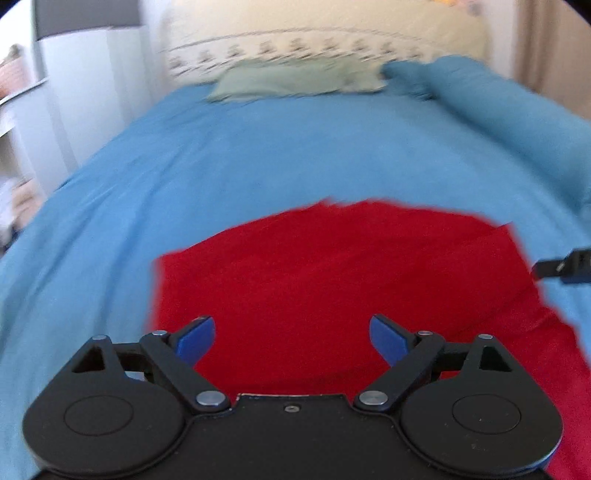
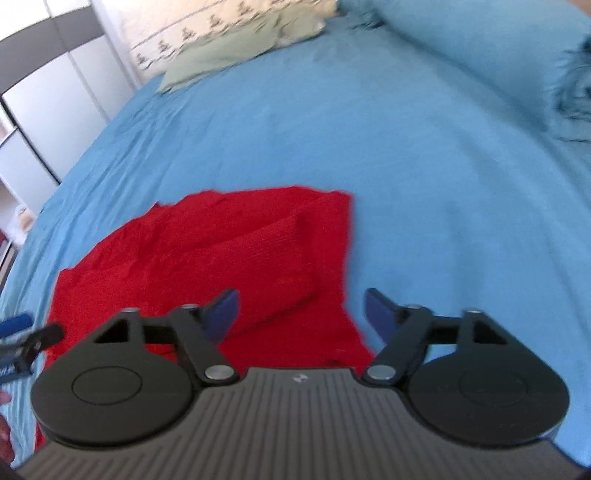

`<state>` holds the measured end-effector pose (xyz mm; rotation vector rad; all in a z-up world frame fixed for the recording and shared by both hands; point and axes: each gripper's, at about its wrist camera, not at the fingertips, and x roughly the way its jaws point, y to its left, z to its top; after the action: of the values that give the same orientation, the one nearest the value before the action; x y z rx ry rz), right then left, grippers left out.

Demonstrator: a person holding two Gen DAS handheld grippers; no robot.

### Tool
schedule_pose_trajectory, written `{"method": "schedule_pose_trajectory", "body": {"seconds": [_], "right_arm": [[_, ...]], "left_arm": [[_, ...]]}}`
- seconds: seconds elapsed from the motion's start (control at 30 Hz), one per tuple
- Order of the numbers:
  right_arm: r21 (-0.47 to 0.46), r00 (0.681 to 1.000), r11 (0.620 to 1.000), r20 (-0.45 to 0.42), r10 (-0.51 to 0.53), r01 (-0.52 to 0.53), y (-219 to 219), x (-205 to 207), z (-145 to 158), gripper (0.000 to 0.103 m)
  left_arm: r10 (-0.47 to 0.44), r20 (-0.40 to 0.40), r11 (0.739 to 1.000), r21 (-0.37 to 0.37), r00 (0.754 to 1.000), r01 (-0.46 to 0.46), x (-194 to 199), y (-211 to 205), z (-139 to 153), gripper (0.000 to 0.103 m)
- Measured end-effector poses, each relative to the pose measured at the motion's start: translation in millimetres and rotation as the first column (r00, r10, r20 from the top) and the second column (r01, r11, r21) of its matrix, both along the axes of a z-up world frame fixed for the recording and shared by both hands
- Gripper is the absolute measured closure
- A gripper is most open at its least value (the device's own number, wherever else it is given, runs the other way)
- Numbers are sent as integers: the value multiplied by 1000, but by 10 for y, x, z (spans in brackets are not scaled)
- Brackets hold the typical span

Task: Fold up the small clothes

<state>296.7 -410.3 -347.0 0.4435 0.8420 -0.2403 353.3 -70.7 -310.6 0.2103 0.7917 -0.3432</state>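
Left gripper [image 1: 291, 341] spread wide, blue pads [image 1: 195, 339] empty, poised over near edge of red knit garment [image 1: 332, 280]. Right gripper [image 2: 301, 317] likewise released, gripping nothing, above garment's right near corner. Garment lies partly folded, flat on blue bedsheet [image 1: 221, 155], thick fold along right side. Beyond: pale green pillow [image 1: 295, 79], blue pillow [image 1: 480, 96], cream patterned headboard [image 1: 314, 33]. White wardrobe [image 2: 48, 85] left of bed.

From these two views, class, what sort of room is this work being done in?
Most likely a bedroom: a bed with a blue sheet, a pale green pillow by the patterned headboard, and a red garment on it.
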Motion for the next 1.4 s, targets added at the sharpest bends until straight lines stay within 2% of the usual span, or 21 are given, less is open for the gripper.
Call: {"method": "schedule_pose_trajectory", "body": {"seconds": [0.03, 0.13, 0.2, 0.27, 0.33, 0.4, 0.57, 0.83, 1.0, 1.07, 1.1, 1.17, 1.2, 1.23, 1.27, 1.4], "right_arm": [[0, 1000, 1000, -11, 8, -8, 23, 83, -55, 27], [-7, 999, 1000, -39, -4, 3, 70, 260, -197, 32], [-9, 998, 1000, -60, -31, 30, 76, 354, -281, 35], [-12, 997, 999, -66, -47, 47, 80, 415, -326, 44], [-54, 994, 998, -97, -40, 35, 127, 480, -343, 77], [-87, 993, 996, -110, -45, 36, 147, 486, -318, 82], [-162, 992, 985, -99, -82, 65, 147, 334, -189, 83], [-260, 982, 962, -146, -121, 79, 242, 368, -321, 83], [-304, 973, 950, -193, -128, 65, 302, 473, -355, 82], [-324, 969, 945, -211, -125, 51, 330, 498, -322, 81], [-334, 968, 941, -212, -134, 57, 352, 502, -289, 74], [-353, 976, 933, -172, -134, 66, 424, 487, -182, 41], [-359, 984, 931, -135, -119, 64, 471, 440, -116, 18], [-364, 991, 930, -93, -99, 59, 524, 395, -64, 13], [-362, 995, 931, -64, -73, 45, 567, 365, -28, 13], [-275, 999, 960, -36, 37, -46, 685, 358, -77, 13]], "left_arm": [[36, -12, 999, 17, 999, -35, 8, 155, -53, 9], [135, -36, 990, 48, 990, -133, 28, 518, -198, 9], [195, -56, 980, 50, 979, -192, 51, 700, -269, 9], [246, -74, 969, 40, 966, -244, 63, 849, -314, 9], [283, -87, 959, 32, 955, -281, 94, 919, -339, 9], [307, -93, 952, 32, 947, -305, 126, 987, -365, 9], [316, -86, 949, 25, 945, -315, 144, 1038, -318, 9], [289, -85, 957, 61, 954, -285, 317, 991, -407, 9], [242, -63, 970, 2, 968, -243, 374, 928, -253, 9], [198, -69, 979, -29, 978, -200, 409, 869, -189, 9], [166, -76, 984, -59, 983, -171, 424, 838, -156, 9], [109, -80, 987, -107, 991, -117, 438, 769, -107, 9], [77, -83, 989, -122, 994, -87, 447, 724, -101, 9], [50, -88, 990, -126, 995, -61, 458, 680, -111, 9], [25, -92, 991, -127, 995, -36, 465, 638, -129, 10], [-33, -117, 992, -123, 993, 18, 493, 530, -285, 10]]}}
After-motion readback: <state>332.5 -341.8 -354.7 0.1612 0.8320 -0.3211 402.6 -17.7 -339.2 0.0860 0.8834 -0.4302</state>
